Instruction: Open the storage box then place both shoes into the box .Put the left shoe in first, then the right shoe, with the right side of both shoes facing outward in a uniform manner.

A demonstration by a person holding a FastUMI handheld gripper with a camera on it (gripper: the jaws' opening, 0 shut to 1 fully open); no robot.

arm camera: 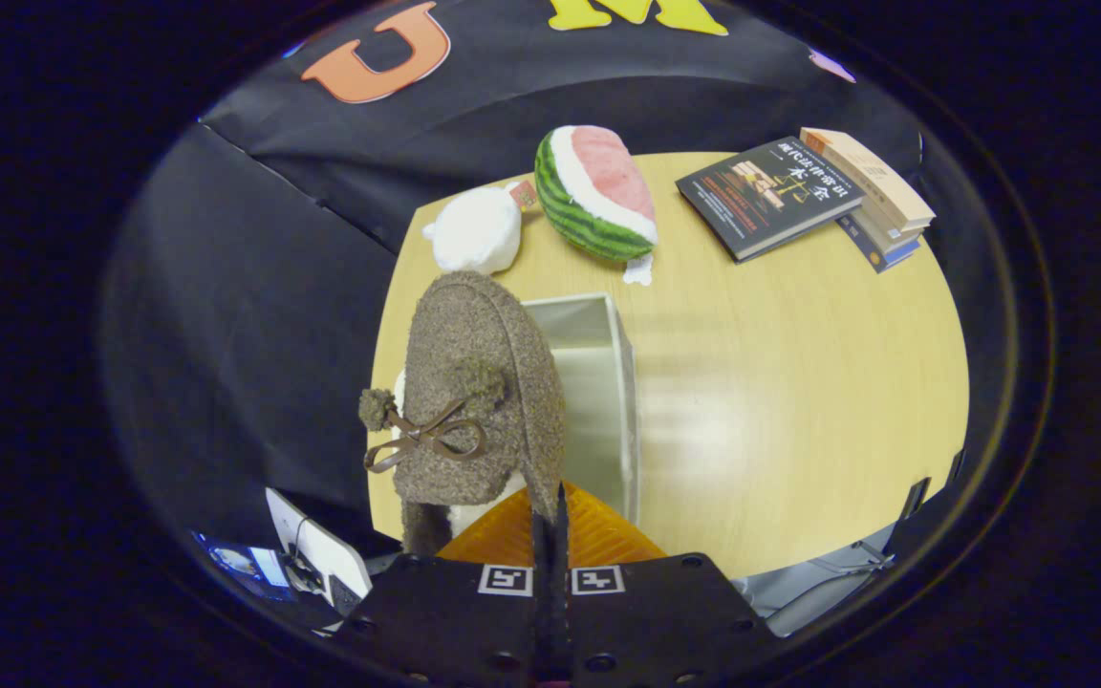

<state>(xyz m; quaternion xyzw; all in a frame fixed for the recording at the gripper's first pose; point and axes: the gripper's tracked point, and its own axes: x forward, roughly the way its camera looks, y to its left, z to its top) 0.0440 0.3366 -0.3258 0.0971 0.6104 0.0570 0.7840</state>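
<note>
**Fuzzy shoe held over the open storage box**

At the far left, below the counter's edge, a white device [316, 549] with a cable pokes out; it is cut off and hard to identify. On the round wooden counter [780, 382], near its back edge, lies a white plush toy [476, 229], its shape too blurred to tell what it is.

Just ahead of the gripper [550, 506] hangs a brown fuzzy shoe [474, 392] with pompoms and a thin brown bow. The fingers are drawn together to a narrow slit, clenched on the shoe's edge at its lower right rim. The shoe's lower part, with a bit of white lining, is hidden behind the gripper body, so I cannot tell which shoe of the pair it is.

The shoe covers the left part of the white storage box [608, 382], which stands open; only its right wall and part of the inside show. Whether anything lies in the box cannot be seen.

Beyond the box rests a plush watermelon slice [598, 196]. Farther right, a dark book [768, 194] leans on a small stack of books [880, 196].
</note>
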